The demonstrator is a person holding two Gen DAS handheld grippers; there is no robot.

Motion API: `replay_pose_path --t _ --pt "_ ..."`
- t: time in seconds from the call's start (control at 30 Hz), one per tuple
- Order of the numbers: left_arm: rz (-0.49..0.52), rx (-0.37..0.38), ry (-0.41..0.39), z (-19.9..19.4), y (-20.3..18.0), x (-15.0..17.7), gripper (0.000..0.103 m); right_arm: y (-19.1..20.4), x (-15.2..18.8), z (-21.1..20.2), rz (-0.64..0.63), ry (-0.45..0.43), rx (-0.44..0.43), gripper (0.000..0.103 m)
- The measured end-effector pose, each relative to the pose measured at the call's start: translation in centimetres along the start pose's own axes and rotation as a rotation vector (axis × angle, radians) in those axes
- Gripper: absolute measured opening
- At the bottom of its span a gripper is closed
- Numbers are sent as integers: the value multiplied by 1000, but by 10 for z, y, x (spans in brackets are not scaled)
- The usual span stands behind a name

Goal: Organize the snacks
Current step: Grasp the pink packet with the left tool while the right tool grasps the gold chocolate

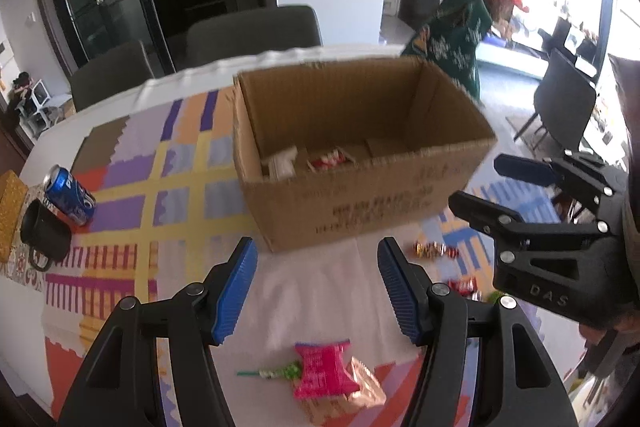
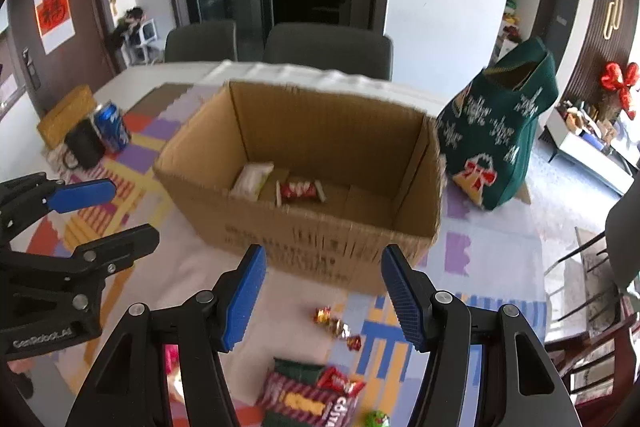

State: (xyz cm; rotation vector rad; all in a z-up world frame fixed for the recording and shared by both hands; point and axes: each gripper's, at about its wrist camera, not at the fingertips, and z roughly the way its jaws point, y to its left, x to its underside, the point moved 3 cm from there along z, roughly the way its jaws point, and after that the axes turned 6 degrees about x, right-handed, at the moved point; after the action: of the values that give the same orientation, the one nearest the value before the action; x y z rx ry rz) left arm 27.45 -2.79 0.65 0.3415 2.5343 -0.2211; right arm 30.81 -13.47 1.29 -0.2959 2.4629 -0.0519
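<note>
An open cardboard box stands on the patterned tablecloth; a white packet and a red packet lie on its floor. My left gripper is open and empty, short of the box; a pink packet, a tan packet and a green lollipop lie on the cloth below it. My right gripper is open and empty too, over small foil candies and striped snack packets.
A blue can and a black mug stand left of the box, beside a yellow box. A green Christmas bag sits at the box's right. Grey chairs line the far edge.
</note>
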Motion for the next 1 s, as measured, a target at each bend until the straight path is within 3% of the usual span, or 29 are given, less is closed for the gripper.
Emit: replay_pose_path --t 0.6,1.0 --pt "36 -3 327 51 -15 69 62 11 41 42 -194 242 10 61" --pt "-34 8 467 88 -1 87 57 6 55 84 -204 347 46 61"
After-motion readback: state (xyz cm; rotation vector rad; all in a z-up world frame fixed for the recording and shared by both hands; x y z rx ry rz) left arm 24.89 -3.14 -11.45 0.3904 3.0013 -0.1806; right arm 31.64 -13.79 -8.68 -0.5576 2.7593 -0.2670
